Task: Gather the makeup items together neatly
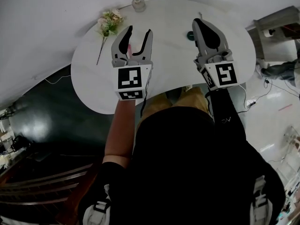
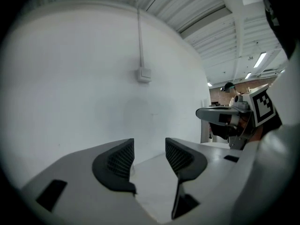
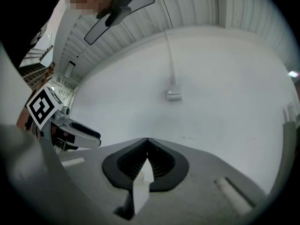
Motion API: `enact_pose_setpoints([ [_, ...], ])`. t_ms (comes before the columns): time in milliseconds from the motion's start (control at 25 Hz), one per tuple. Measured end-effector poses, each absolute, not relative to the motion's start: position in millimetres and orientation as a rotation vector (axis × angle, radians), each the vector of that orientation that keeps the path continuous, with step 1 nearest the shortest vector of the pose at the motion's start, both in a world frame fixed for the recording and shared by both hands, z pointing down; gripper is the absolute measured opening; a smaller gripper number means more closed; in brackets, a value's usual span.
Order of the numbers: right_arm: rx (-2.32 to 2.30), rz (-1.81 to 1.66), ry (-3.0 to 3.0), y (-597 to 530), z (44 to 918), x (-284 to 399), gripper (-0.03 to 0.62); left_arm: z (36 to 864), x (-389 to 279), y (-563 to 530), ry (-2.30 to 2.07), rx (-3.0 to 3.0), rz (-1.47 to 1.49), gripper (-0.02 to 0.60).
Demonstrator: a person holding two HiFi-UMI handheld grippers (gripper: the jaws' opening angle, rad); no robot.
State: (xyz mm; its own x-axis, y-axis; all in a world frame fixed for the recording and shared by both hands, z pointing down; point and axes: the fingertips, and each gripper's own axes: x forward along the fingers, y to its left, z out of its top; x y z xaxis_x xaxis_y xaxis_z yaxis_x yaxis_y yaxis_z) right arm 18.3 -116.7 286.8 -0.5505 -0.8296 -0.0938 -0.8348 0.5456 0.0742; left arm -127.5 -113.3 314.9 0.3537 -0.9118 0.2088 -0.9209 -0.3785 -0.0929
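Head view, looking steeply down on a white table (image 1: 93,78), with both tools held above it and aimed toward the far wall. The left gripper (image 1: 140,30) has its jaws spread; in the left gripper view (image 2: 150,156) only bare table and wall show in the gap, so it carries nothing. The right gripper (image 1: 198,21) has its jaws pressed together at the tips, and the right gripper view (image 3: 147,142) shows no object pinched between them. Candidate makeup items lie scattered on the table: a small round jar (image 1: 137,3) at the far edge, a small dark item (image 1: 191,35) just left of the right gripper, and a pinkish item (image 1: 136,45) seen between the left gripper's jaws from above, well below them on the table; each is too small to identify further. A sprig of flowers (image 1: 108,22) lies at the far left. Judged from this layout, the task is at or near its start: the items sit well apart, none is grasped, and no group has been formed. All gathering remains to be done, probably beginning with the pinkish item nearest the spread left gripper.
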Motion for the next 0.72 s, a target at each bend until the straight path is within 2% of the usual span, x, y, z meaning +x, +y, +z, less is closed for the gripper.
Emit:
enact_pose_setpoints([
  [240,-1.467,0.169,2.706,-127,286,43,0.003,319,-84,-120,-1.655,2.606,0.385,0.196],
  [400,-1.479,0.165,2.694,-138,282,84,0.003,334,-31,-132,-1.554,2.644,0.419,0.196],
  [720,-1.537,0.111,2.721,-165,303,166,0.003,445,69,-166,-1.214,2.664,0.771,0.196],
])
